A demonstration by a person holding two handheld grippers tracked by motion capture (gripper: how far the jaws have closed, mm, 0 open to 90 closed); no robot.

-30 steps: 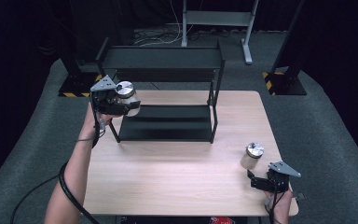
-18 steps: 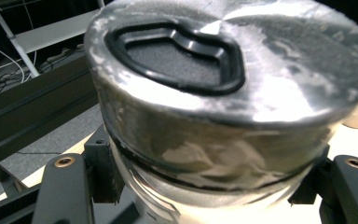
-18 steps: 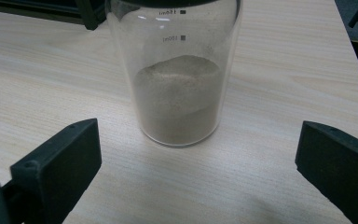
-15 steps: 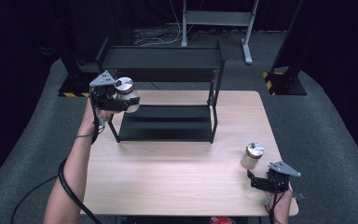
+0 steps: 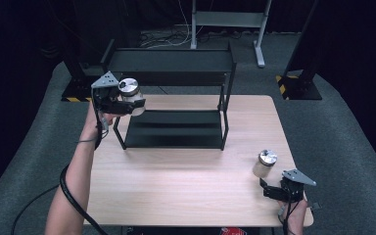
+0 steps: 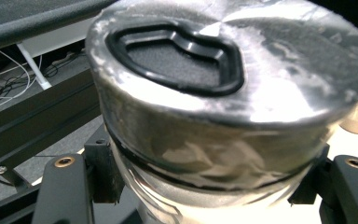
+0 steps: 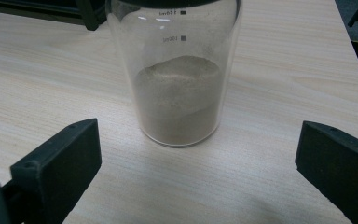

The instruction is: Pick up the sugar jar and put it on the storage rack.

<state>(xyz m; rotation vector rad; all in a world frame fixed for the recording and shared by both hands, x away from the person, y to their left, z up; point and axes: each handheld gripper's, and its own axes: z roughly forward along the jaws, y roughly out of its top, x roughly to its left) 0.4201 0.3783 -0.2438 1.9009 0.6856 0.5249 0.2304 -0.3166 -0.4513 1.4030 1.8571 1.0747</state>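
Observation:
My left gripper (image 5: 127, 105) is shut on a glass jar with a silver lid (image 5: 129, 95), held in the air at the left end of the black two-level shelf (image 5: 174, 93). In the left gripper view the jar's lid (image 6: 233, 79) is very close, with the jaws clamped on the glass below it. A second glass jar (image 5: 264, 163), part full of brownish powder (image 7: 179, 98), stands upright on the wooden table (image 5: 176, 181) at the right. My right gripper (image 5: 269, 192) is open just behind that jar, its jaws wide on either side and apart from the glass.
The shelf stands at the back of the table, its lower level (image 5: 174, 129) and top level (image 5: 169, 61) bare. Black stands (image 5: 298, 83) and cables (image 5: 171, 39) are on the grey floor beyond. The table's right edge runs close to the right gripper.
The left gripper has carried its jar a little up and toward the shelf's left end. The right gripper and the second jar have stayed put.

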